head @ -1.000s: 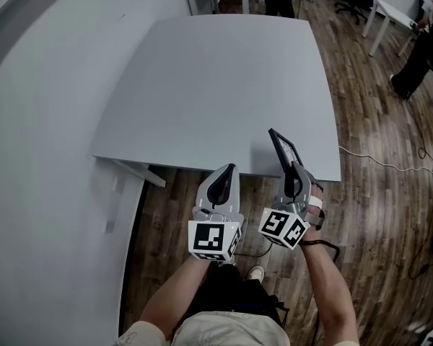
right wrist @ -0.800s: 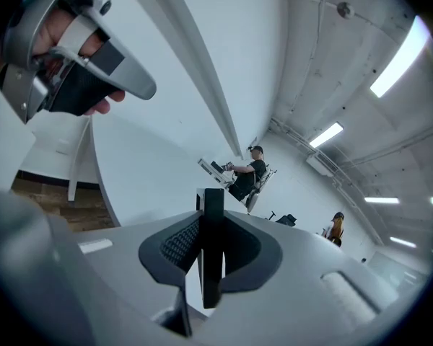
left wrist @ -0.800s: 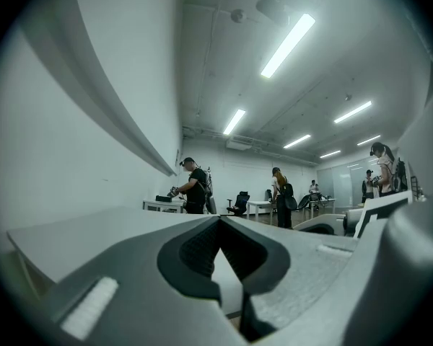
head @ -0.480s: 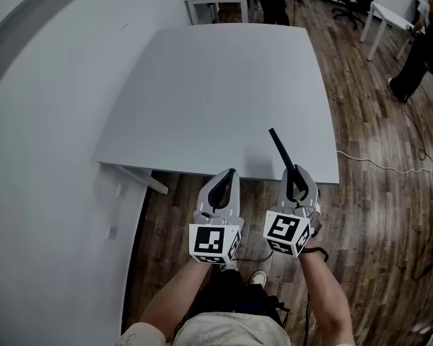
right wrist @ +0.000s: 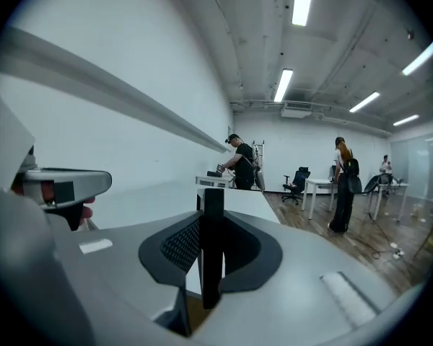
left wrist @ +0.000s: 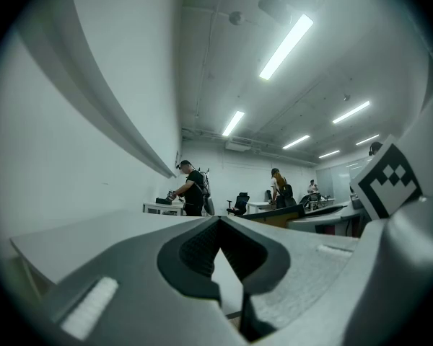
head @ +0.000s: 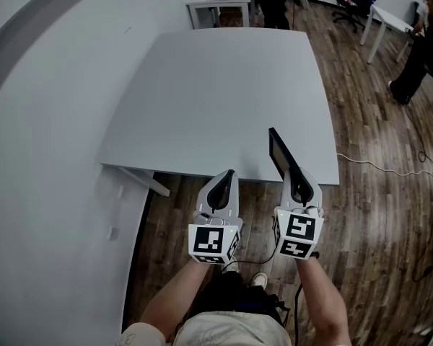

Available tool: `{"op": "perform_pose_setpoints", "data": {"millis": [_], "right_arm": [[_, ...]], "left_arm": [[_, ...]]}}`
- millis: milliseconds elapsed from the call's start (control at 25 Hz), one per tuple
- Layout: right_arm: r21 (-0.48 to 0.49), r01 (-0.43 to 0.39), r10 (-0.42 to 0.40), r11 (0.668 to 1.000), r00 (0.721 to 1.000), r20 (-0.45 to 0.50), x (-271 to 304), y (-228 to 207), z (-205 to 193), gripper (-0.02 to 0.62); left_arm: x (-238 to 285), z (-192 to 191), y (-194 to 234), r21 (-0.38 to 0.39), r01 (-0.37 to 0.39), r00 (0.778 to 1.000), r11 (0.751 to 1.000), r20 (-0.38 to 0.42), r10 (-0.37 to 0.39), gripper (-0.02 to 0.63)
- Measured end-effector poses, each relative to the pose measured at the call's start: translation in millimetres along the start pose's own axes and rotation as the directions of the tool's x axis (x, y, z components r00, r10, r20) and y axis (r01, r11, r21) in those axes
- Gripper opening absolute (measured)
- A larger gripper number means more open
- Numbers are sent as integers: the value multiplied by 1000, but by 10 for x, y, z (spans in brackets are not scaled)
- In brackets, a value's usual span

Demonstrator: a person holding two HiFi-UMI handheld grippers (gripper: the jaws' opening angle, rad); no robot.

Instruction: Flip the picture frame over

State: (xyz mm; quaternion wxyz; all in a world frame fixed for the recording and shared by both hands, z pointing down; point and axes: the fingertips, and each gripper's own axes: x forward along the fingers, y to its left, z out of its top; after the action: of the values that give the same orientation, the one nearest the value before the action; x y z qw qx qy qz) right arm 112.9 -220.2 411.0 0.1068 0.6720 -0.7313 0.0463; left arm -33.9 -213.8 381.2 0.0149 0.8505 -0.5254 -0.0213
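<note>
The right tongs are clenched on the picture frame. The grip is on the frame's lower edge, and the frame projects forward and upward from between the jaws. In the right gripper view the frame stands upright and edge-on between the two dark pads, which press on its two faces.

The left tongs are pressed together with nothing between them. They are held just beside the right tongs, on their left, apart from the frame. In the left gripper view the tips of these tongs meet.

In the head view the frame is a thin, dark, flat rectangle with straight edges and square corners. The face that shows is dark, and no detail can be made out on it. The frame is held on edge above the near right part of the tabletop, close to its near edge. Whether the frame touches the tabletop cannot be told.

The tabletop is pale grey and plain. Both tongs are held over the wooden floor, just short of the tabletop's near edge.
</note>
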Motion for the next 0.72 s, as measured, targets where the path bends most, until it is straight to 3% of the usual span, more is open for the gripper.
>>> {"op": "perform_pose_setpoints", "data": {"millis": [240, 400, 600, 720], "right_arm": [[188, -50, 53, 981, 998, -14, -2, -9, -65, 77], [320, -88, 91, 943, 996, 6, -7, -63, -67, 77], [527, -147, 132, 837, 989, 66, -6, -148, -85, 78], [641, -171, 147, 748, 985, 91, 3, -204, -113, 78]], "left_arm": [[-4, -10, 10, 4, 1, 1000, 1000, -3, -1, 2], [-1, -4, 0, 5, 1, 1000, 1000, -4, -1, 2], [7, -20, -4, 5, -1, 1000, 1000, -3, 1, 2], [15, -19, 1, 6, 0, 1000, 1000, -4, 0, 2]]}}
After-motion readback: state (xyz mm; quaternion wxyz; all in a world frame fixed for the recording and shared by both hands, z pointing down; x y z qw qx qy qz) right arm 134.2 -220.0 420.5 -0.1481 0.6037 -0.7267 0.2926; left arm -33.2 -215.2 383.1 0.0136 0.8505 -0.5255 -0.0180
